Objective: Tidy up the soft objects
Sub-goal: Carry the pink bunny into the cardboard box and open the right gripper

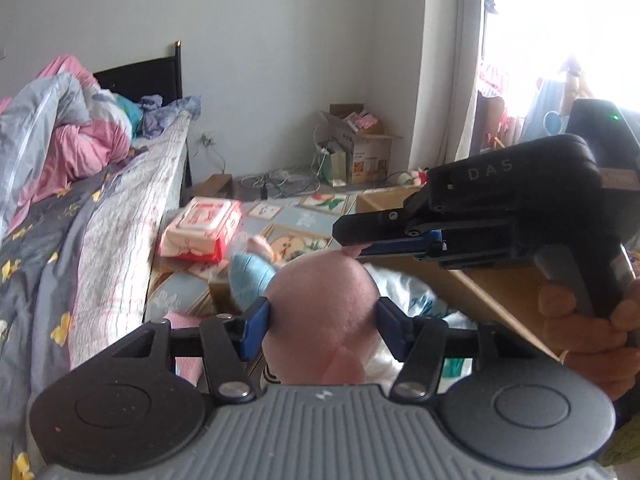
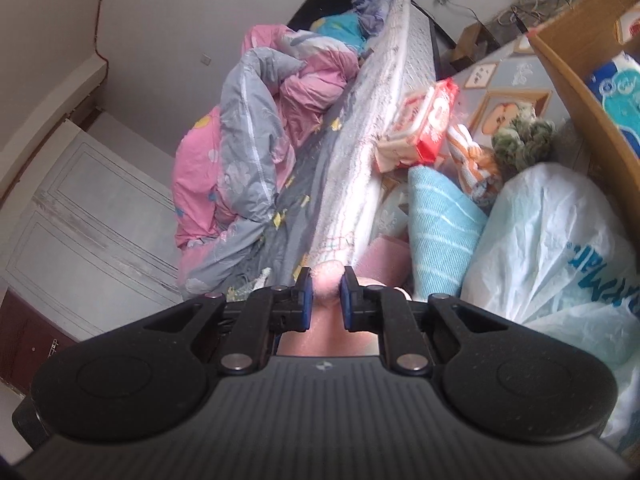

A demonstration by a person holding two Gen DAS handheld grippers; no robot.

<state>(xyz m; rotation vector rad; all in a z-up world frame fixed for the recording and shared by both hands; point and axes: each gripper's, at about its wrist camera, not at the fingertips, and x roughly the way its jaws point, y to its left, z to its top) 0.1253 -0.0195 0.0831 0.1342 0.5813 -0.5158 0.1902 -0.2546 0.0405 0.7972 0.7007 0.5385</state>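
Lying rumpled at far left, the pink-and-grey quilt covers the bed. Next, the left gripper clamps a pink plush toy by its body, while the right gripper pinches the toy's top, held above a cardboard box.
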